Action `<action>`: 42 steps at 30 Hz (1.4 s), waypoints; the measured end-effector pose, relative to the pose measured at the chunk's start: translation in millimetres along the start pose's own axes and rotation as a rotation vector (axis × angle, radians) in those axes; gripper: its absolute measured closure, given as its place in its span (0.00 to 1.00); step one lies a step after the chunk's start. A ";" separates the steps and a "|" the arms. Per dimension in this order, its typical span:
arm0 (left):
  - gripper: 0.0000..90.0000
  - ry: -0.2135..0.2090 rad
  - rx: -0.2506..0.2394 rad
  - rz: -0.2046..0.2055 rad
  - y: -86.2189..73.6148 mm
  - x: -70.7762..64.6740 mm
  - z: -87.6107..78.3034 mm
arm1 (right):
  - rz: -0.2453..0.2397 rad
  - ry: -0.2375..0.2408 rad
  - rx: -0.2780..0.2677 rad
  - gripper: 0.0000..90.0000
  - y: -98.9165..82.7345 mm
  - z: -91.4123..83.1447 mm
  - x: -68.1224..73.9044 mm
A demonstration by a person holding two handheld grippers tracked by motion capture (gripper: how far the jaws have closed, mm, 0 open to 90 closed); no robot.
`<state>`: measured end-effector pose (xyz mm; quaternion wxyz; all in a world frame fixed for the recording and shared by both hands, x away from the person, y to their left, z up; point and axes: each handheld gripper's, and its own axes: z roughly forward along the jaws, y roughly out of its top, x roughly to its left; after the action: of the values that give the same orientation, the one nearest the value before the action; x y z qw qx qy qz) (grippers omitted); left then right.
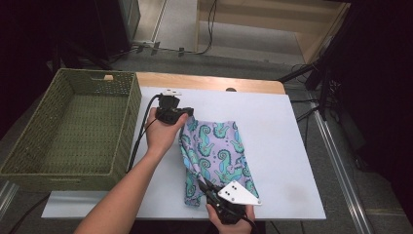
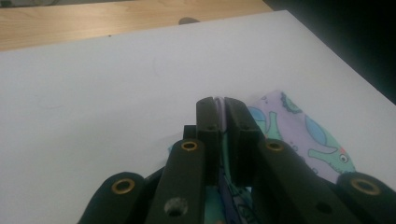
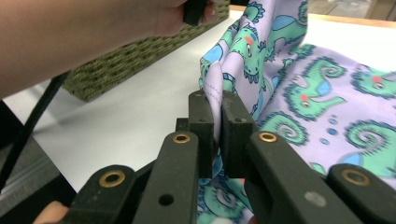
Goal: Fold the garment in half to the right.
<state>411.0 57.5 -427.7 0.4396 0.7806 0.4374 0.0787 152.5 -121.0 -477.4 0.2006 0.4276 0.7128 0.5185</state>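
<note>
A: So where does the cloth (image 1: 214,156) lie relative to the two grippers?

B: It sits on the white table (image 1: 272,126), strung between them. In the high view the left gripper (image 1: 187,113) holds the far corner at about eleven o'clock of the fabric, and the right gripper (image 1: 203,186) holds the near corner at about seven o'clock. The held edge is the cloth's left side, and it runs roughly from twelve to six o'clock.

A: And the rest of the fabric?

B: It spreads out flat toward three o'clock from that edge. The green basket (image 1: 63,175) stands off at nine o'clock, beside the person's left forearm, apart from the cloth.

A: Which hand is nearer the basket?

B: The left one, clearly. If the cloth is bound for the basket, I'd judge the left hand leads and the right follows, since the gripped edge already lies parallel to the basket's near wall.

A: How do the jaws stand?

B: Both pairs are clamped nearly together. In the left gripper view the left gripper (image 2: 217,103) pinches a thin lilac hem, with the cloth (image 2: 303,135) trailing off at four o'clock. In the right gripper view the right gripper (image 3: 217,98) bites a stitched fold of the cloth (image 3: 327,93), which rises toward twelve o'clock to the other hand.

A: Any slack?

B: Some; the edge is lifted off the table and drapes between the grips.
</note>
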 end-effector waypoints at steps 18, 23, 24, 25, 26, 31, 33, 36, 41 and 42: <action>0.94 -0.055 0.141 0.010 40.8 -66.8 85.6 | 0.276 -0.088 -0.062 0.92 -19.4 -56.3 -72.3; 0.51 -0.106 0.103 0.028 35.7 -73.7 103.6 | 0.348 -0.242 -0.004 0.75 -37.8 -62.5 -98.2; 0.47 -0.111 0.092 0.049 33.1 -73.7 101.8 | 0.385 -0.279 0.029 0.68 -44.5 -62.2 -105.1; 0.44 -0.110 0.085 0.064 31.1 -73.1 99.7 | 0.398 -0.303 0.045 0.62 -49.3 -62.6 -109.7; 0.43 -0.108 0.080 0.081 28.8 -70.6 95.7 | 0.402 -0.312 0.050 0.59 -52.0 -63.3 -112.4; 0.45 -0.068 0.071 0.051 13.4 -45.7 78.4 | 0.320 -0.336 0.036 0.55 -49.2 -69.4 -115.0; 0.47 -0.026 0.096 0.034 5.3 -35.6 77.1 | 0.279 -0.330 0.037 0.55 -46.2 -68.8 -112.0; 0.48 0.010 0.129 -0.004 -6.5 -22.2 78.8 | 0.216 -0.328 0.077 0.58 -43.6 -62.4 -108.0; 0.52 0.004 0.165 -0.074 -25.1 -5.3 86.6 | 0.196 -0.356 0.162 0.83 -49.6 -54.3 -111.7; 0.54 0.002 0.171 -0.071 -26.6 -4.8 87.9 | 0.210 -0.345 0.175 0.89 -51.3 -54.1 -114.2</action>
<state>436.4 5.8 -499.5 0.3736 0.7990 0.4706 0.0263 155.7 -250.0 -521.5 0.2266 0.5978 0.6616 0.3918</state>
